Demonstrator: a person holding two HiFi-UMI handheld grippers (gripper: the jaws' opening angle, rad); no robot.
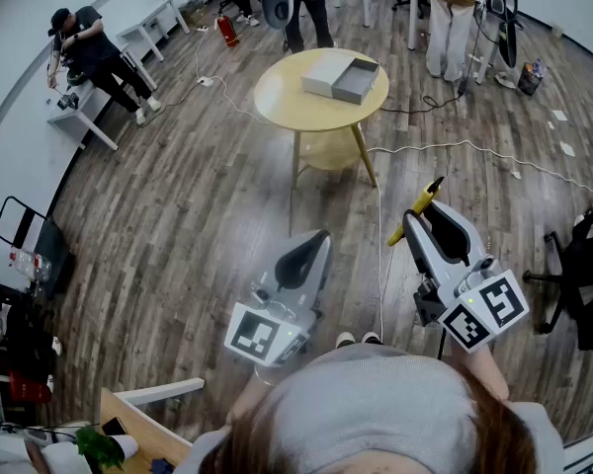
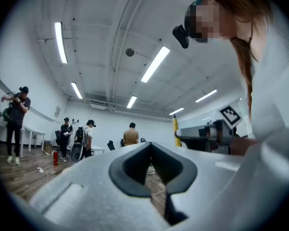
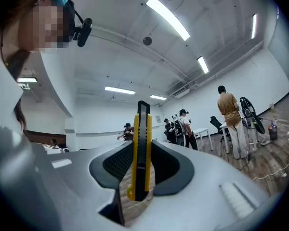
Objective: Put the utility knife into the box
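My right gripper (image 1: 416, 224) is shut on a yellow and black utility knife (image 1: 417, 208), which stands upright between the jaws (image 3: 140, 150) with its tip sticking out past them. The left gripper (image 1: 317, 238) is held beside it, jaws together with nothing between them (image 2: 151, 174). From the left gripper view the knife (image 2: 176, 130) and the right gripper (image 2: 208, 134) show at the right. Across the wooden floor ahead, a grey open box (image 1: 355, 80) with its pale lid (image 1: 324, 71) lies on a round yellow table (image 1: 282, 100). Both grippers are well short of the table.
A white cable (image 1: 445, 148) runs over the floor from the table to the right. Several people stand at the back, one (image 1: 453, 13) by white desks and one (image 1: 97, 55) at the left wall. An office chair (image 1: 578, 270) stands at the right.
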